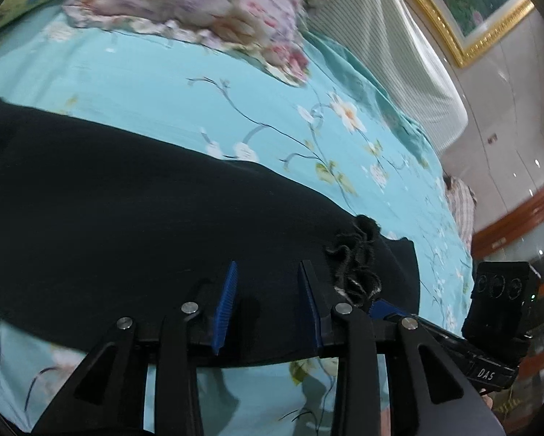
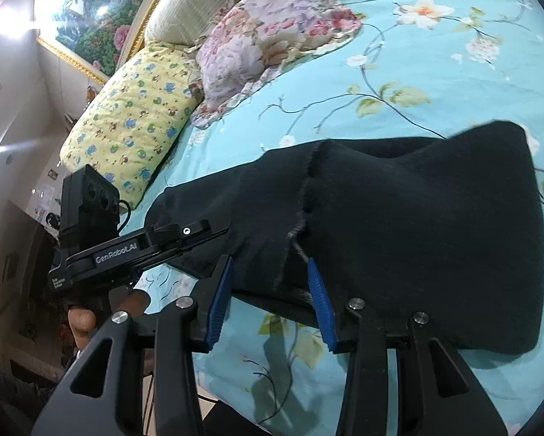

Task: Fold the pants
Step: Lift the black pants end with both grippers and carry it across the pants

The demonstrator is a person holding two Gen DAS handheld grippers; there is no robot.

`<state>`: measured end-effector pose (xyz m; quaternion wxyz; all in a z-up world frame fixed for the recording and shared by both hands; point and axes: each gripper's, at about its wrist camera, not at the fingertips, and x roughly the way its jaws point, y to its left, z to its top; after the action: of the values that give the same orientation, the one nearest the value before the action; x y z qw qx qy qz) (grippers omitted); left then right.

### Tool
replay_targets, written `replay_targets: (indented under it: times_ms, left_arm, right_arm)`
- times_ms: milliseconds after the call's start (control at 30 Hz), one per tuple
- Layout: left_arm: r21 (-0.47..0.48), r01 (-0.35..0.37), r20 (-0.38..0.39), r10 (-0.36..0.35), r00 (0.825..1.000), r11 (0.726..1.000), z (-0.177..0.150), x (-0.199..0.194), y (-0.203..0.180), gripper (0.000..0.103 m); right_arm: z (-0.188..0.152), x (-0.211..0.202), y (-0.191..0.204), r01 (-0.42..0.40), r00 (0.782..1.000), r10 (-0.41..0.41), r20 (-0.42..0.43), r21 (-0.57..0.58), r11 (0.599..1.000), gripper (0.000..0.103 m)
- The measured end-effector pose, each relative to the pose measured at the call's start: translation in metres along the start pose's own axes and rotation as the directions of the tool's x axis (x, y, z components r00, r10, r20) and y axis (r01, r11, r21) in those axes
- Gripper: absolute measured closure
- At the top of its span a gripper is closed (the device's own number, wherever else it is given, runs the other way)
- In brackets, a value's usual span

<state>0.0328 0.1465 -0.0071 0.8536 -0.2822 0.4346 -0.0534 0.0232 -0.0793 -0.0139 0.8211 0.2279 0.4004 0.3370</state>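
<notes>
Black pants (image 1: 126, 210) lie across a turquoise floral bed sheet (image 1: 163, 83). In the left wrist view my left gripper (image 1: 266, 272) is open, its blue-padded fingers (image 1: 225, 301) over the pants' near edge beside a frayed, bunched bit of cloth (image 1: 355, 261). In the right wrist view the pants (image 2: 417, 232) are partly folded over, with a raw seam (image 2: 301, 196) showing. My right gripper (image 2: 268, 265) is open, its jaws either side of the cloth's near edge. The other gripper's body (image 2: 126, 250) shows at left.
A pink floral pillow (image 2: 272, 36) and a yellow patterned pillow (image 2: 134, 120) lie at the head of the bed by a cream headboard (image 1: 399, 54). A gold-framed picture (image 1: 472, 7) hangs on the wall. The bed's edge runs along the bottom of both views.
</notes>
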Motion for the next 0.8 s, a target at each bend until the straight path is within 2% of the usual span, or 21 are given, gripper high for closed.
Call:
replay_targets:
  times_ms: [133, 267, 433, 567, 800]
  left_arm:
    - [-0.054, -0.008, 0.030, 0.010, 1.000, 0.999, -0.004, -0.017, 0.015, 0.069]
    - [-0.101, -0.024, 0.061, 0.030, 0.998, 0.995, -0.012, -0.035, 0.029, 0.064]
    - [-0.157, -0.060, 0.103, 0.077, 0.992, 0.986, -0.021, -0.058, 0.050, 0.062]
    - [-0.214, -0.092, 0.148, 0.125, 0.981, 0.972, -0.030, -0.080, 0.070, 0.056]
    - [-0.315, -0.138, 0.183, 0.203, 0.962, 0.939, -0.042, -0.107, 0.104, 0.056]
  right_arm:
    - [0.005, 0.006, 0.012, -0.019, 1.000, 0.019, -0.009, -0.040, 0.999, 0.059]
    - [0.010, 0.014, 0.025, -0.031, 0.999, 0.029, -0.021, -0.086, 0.996, 0.059]
    - [0.017, 0.027, 0.040, -0.047, 0.998, 0.042, -0.043, -0.125, 0.991, 0.057]
    - [0.022, 0.039, 0.052, -0.064, 0.997, 0.055, -0.062, -0.148, 0.987, 0.053]
    - [0.031, 0.059, 0.069, -0.076, 0.994, 0.060, -0.093, -0.187, 0.979, 0.052]
